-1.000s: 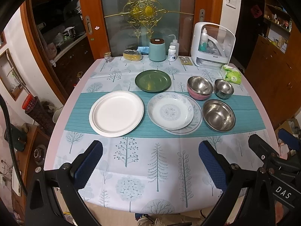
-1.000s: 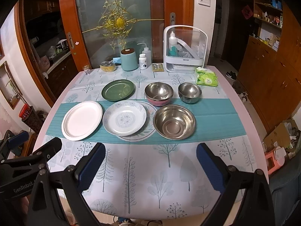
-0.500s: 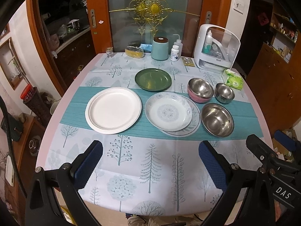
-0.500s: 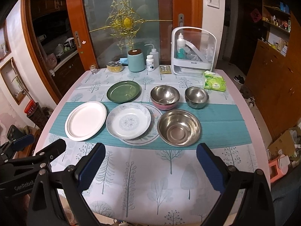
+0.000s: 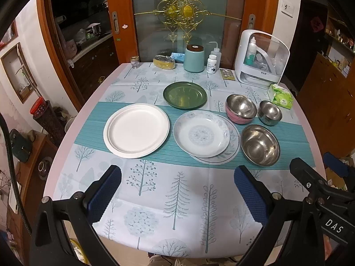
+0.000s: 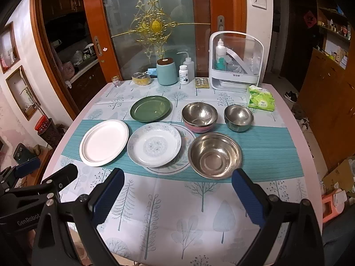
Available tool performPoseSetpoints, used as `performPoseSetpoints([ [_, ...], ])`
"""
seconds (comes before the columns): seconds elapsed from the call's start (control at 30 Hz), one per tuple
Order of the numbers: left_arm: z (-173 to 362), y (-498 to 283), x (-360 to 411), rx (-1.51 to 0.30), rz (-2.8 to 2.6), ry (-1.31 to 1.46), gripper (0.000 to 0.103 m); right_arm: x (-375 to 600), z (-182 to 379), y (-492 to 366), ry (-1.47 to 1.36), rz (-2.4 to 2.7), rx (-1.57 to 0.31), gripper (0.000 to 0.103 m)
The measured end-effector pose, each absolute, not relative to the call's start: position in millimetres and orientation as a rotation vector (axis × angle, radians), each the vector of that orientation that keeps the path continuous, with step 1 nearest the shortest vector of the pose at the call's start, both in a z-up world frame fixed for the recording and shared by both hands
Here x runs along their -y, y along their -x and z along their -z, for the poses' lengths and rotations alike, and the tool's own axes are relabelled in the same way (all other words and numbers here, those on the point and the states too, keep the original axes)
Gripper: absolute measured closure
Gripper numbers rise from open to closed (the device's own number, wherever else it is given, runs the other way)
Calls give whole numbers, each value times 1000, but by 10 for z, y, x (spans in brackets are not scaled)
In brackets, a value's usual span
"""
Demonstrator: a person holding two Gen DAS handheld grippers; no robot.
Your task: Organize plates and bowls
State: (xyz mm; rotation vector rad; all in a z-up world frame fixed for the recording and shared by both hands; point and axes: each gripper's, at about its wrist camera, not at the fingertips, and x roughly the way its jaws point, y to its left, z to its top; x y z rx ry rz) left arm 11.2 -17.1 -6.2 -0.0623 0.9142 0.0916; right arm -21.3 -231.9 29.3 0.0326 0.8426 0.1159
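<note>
Tablecloth [image 5: 177, 199] beneath; left tongs [image 5: 177, 190] agape, level; right tongs [image 6: 177, 190] likewise.

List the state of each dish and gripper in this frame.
left gripper: open, empty
right gripper: open, empty
white plate: flat, alone
green plate: flat, alone
patterned dish: resting on a flatter plate
pink bowl: upright, steel bowl nested inside
small steel bowl: upright, empty
large steel bowl: upright, empty

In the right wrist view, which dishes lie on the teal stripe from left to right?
white plate → patterned plate → large steel bowl
</note>
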Motion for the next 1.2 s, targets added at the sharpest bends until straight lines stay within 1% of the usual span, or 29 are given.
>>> performPoseSetpoints([
  [0.47, 77, -118, 201, -896, -115, 52, 3, 2379, -245, 156, -50, -150, -842, 5],
  [0.7, 77, -194, 14, -898, -99, 32, 3, 2235, -243, 82, -28, -146, -846, 5],
  [0.87, 89, -369, -490, -910, -128, 57, 2, 1967, -228, -67, -1, -148, -849, 5],
  [1.07, 212, -708, -1409, -932, -233, 86, 2, 1519, -179, -386, 12, -141, -864, 5],
  [1.2, 371, -964, -1896, -948, -282, 47, 2, 1186, -100, -656, 27, -134, -891, 13],
])
